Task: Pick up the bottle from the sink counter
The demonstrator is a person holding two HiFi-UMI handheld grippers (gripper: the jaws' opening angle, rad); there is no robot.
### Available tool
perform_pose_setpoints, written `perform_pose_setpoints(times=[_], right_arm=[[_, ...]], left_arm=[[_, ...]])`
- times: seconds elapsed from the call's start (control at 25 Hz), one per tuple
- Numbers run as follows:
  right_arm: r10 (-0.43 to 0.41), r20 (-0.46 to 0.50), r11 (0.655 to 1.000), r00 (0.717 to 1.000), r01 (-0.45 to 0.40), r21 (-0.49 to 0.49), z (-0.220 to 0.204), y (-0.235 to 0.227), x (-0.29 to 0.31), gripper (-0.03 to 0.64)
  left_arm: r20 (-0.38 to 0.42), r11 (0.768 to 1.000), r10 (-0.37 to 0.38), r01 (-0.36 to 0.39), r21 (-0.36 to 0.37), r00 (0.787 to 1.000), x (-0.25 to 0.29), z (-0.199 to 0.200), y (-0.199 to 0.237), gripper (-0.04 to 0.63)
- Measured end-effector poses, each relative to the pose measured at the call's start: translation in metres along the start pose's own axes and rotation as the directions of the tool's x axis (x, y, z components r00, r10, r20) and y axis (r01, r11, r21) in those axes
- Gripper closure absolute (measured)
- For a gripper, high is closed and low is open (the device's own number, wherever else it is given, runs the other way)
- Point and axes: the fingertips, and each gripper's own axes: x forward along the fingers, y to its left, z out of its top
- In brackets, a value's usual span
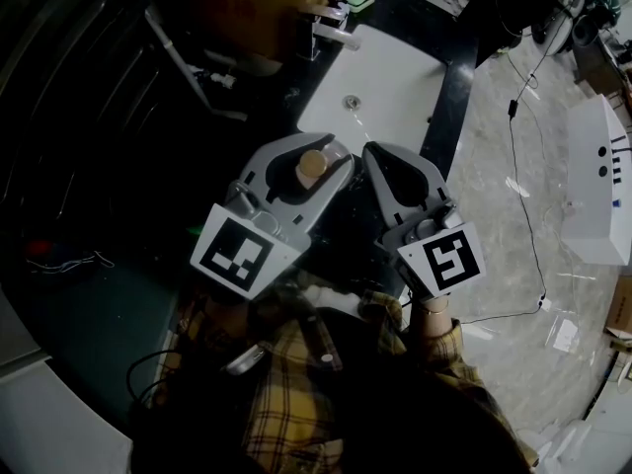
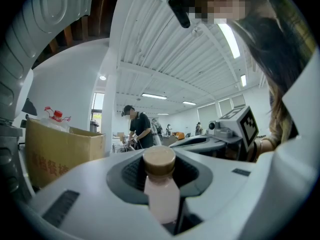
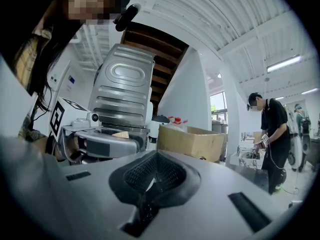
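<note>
l gripper (image 1: pixel 314 162) clamps tan-capped bottle (image 2: pixel 161 191); r gripper (image 1: pixel 397 169) jaws together.

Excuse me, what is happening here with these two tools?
A person holds one tool in each hand, in front of a white sink. The left claw is closed on a bottle with a tan cap and holds it upright. The right claw is shut and empty beside it.
</note>
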Motion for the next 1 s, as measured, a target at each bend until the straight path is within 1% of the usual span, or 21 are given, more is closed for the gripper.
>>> perform_pose_setpoints(times=[0.68, 1.0], right_arm=[[-0.019, -0.01, 1.0, 1.0, 0.019, 0.001, -0.0022, -0.0019, -0.0004, 0.601], [-0.013, -0.018, 1.0, 1.0, 0.013, -0.002, -0.0035, -0.0002, 0.0003, 0.601]], left_arm=[[-0.003, 1.0, -0.012, 0.012, 0.007, 1.0, 0.0024, -0.0032, 0.0009, 0.479], [-0.017, 1.0, -0.008, 0.008, 0.016, 1.0, 0.0023, -0.0058, 0.0018, 0.479]])
